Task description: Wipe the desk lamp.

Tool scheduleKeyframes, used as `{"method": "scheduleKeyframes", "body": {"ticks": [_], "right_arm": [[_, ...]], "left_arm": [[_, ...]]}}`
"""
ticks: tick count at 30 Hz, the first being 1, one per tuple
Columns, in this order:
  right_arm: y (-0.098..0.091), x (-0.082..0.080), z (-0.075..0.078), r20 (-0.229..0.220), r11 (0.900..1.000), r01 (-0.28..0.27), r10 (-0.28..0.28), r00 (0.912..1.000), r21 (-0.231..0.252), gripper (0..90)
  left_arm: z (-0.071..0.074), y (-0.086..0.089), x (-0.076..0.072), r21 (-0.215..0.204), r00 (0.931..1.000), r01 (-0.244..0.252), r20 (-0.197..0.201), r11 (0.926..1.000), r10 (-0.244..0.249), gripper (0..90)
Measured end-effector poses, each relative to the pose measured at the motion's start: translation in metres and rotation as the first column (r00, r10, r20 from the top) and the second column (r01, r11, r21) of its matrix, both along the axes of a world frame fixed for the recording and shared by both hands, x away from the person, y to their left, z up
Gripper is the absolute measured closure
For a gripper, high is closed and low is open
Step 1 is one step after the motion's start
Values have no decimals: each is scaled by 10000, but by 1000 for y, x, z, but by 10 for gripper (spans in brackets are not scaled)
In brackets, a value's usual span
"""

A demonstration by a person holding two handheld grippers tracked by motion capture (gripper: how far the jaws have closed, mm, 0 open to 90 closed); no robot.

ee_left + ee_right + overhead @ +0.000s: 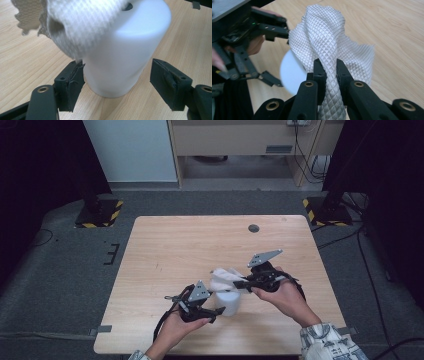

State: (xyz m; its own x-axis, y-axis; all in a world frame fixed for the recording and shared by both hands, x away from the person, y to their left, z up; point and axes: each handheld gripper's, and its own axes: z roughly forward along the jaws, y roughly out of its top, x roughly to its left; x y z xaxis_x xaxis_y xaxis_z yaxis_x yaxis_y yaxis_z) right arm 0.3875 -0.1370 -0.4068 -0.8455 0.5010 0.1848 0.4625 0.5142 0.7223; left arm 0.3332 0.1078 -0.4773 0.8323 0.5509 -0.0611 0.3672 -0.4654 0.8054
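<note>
We are working at a pale wooden surface (165,250), bare apart from what we are handling near its front edge. On it, a white cup (228,302) is standing, and we judge it to be upside down, since a flat closed face with a small hole is showing on top. We are bracing it with the left claw (212,314): the jaws are standing part open on either side of its lower wall, one pad touching the wall and the other apart from it in the left gripper view, so it is steadied more than clamped.

The right claw (329,67) is pinched tight on a bunched fold of a white waffle-weave cloth (329,35), and we are holding that cloth over and against the cup's top, where it is draping down one side.

As we judge it, the wipe is under way: gripping and bracing are done, while the cup's sides and setting the cloth down are remaining.
</note>
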Motion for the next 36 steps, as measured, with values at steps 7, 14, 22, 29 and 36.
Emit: {"method": "scheduleKeyframes", "body": {"ticks": [7, 14, 22, 29, 36], "right_arm": [[-3, 9, -3, -87, 9990, 440, -441, 9990, -60, 825], [-9, 15, -9, -323, 9964, 723, -709, 9970, 441, 825], [-16, 20, -23, -837, 9931, 934, -873, 9927, 714, 827], [-18, 25, -40, -1321, 9918, 942, -822, 9878, 869, 827], [-17, 27, -59, -1634, 9919, 973, -829, 9831, 820, 830]], "left_arm": [[1, 0, -1, -28, 10000, 9, 41, 10000, -9, 270], [5, -2, -3, -87, 9999, 60, 153, 9999, -58, 276], [8, 0, 0, -299, 9999, 14, 110, 9996, -11, 286], [7, -1, 2, -276, 10000, 45, 10, 9996, -44, 265], [8, -1, 2, -264, 10000, 13, -45, 9997, -15, 255]]}}
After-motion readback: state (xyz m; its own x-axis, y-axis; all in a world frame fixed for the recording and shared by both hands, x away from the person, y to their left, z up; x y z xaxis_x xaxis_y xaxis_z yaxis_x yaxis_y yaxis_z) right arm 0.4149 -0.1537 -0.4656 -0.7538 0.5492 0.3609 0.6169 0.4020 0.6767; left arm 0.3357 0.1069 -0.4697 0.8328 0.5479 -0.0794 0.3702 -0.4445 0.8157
